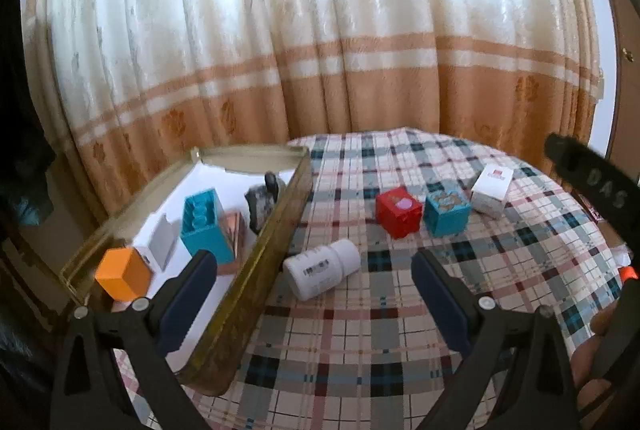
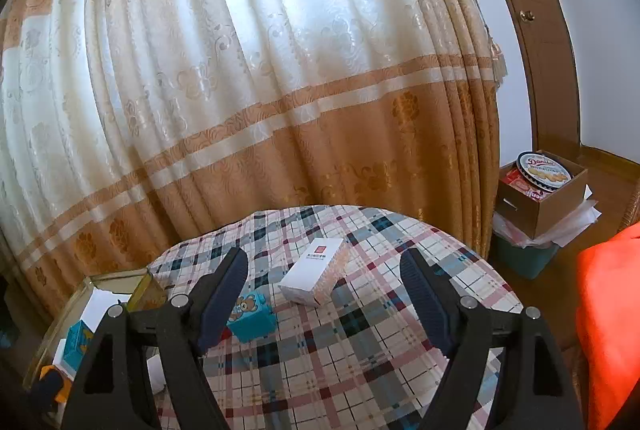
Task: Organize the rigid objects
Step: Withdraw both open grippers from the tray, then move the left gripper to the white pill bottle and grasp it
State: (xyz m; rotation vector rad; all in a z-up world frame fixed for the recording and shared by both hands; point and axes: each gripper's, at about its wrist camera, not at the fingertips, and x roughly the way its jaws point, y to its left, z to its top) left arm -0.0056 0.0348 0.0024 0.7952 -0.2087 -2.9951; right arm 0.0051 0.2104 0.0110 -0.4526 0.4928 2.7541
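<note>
A gold tin tray (image 1: 276,230) on the plaid table holds an orange block (image 1: 122,272), a teal brick (image 1: 204,226), a grey box and a dark object. Loose on the cloth lie a white bottle (image 1: 322,272) on its side, a red cube (image 1: 398,211), a teal cube (image 1: 446,211) and a white box (image 1: 492,189). My left gripper (image 1: 312,270) stands open with the bottle just ahead between its fingers, untouched. My right gripper (image 2: 324,270) is open and empty, the white box (image 2: 314,272) lying on the cloth ahead between its fingers and the teal cube (image 2: 252,318) by its left finger.
A long curtain (image 1: 320,29) hangs close behind the round table. Right of the table a cardboard box (image 2: 548,197) with a biscuit tin stands on a green bin. An orange cloth (image 2: 608,310) is at the right edge. The other gripper's dark arm (image 1: 592,181) shows at the right.
</note>
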